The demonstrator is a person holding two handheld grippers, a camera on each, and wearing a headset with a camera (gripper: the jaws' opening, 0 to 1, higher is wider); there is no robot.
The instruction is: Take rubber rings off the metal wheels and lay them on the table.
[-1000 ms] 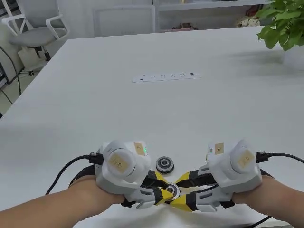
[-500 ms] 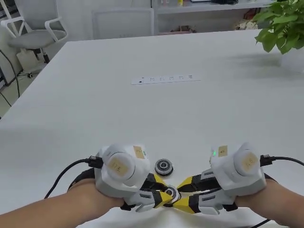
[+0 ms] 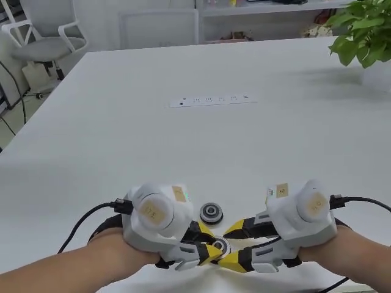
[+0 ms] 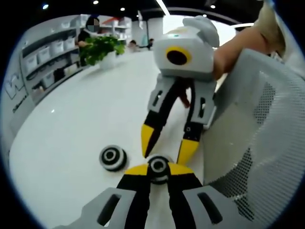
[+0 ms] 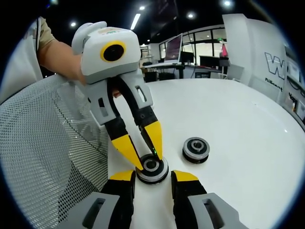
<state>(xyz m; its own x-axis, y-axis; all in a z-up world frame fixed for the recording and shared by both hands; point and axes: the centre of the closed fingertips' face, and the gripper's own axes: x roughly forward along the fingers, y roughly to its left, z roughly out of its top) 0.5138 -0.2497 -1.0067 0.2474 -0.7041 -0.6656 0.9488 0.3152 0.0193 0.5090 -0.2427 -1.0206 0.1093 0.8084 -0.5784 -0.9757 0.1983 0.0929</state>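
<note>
Two metal wheels with black rubber rings lie near the table's front edge. The near wheel (image 3: 219, 246) (image 4: 158, 167) (image 5: 152, 168) sits between both grippers' yellow tips. My left gripper (image 3: 209, 244) (image 4: 158, 170) (image 5: 145, 151) comes in from the left and is shut on this wheel. From the right, my right gripper (image 3: 228, 246) (image 5: 153, 175) (image 4: 167, 145) faces it, open, its tips flanking the wheel with small gaps. The second wheel (image 3: 211, 212) (image 4: 113, 158) (image 5: 196, 149) lies free just beyond, untouched.
The white table (image 3: 201, 146) stretches far ahead. A power strip (image 3: 211, 99) lies at mid-table and a potted plant (image 3: 363, 30) stands at the far right. An office chair (image 3: 46, 39) is beyond the left edge. A mesh chair back (image 5: 52, 157) is close behind.
The right gripper has drawn up and slightly left, back to the near wheel. The left gripper keeps its hold. Both wheels stay in place.
</note>
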